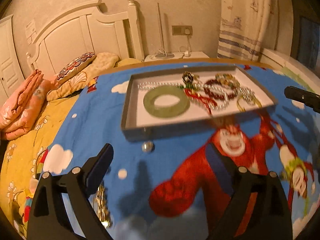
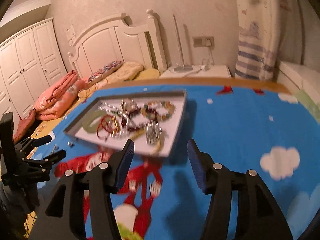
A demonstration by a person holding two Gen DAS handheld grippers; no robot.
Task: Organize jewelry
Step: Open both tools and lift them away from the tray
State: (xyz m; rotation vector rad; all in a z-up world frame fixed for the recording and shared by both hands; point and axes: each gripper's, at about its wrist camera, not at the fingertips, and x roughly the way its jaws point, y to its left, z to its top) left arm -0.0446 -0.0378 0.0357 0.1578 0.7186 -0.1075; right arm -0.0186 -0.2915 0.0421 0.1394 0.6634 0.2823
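Bedroom light falls on a blue cartoon cloth [image 1: 96, 120] where the grey tray [image 1: 128, 108] of tangled jewelry [image 1: 212, 90] lies ahead of both grippers (long side across). Left gripper [image 1: 166, 160] gapes empty; right gripper [image 2: 160, 154], jaws apart, hovers nearer the tray's right corner.

left gripper [image 1: 162, 168] | black frame | blue-padded fingers [image 1: 100, 166] | silver round screws

white wooden headboard [image 1: 84, 32] against the wall | folded pink quilt [image 1: 22, 108] on yellow floral bedsheet [image 1: 24, 140] | embroidered round cushion [image 1: 77, 65] on beige pillow [image 1: 96, 68] | white panelled wardrobe [image 2: 26, 60] | striped curtain [image 1: 240, 30] | wall socket [image 1: 182, 30] | blue cartoon-print cloth [image 2: 240, 124] on surface
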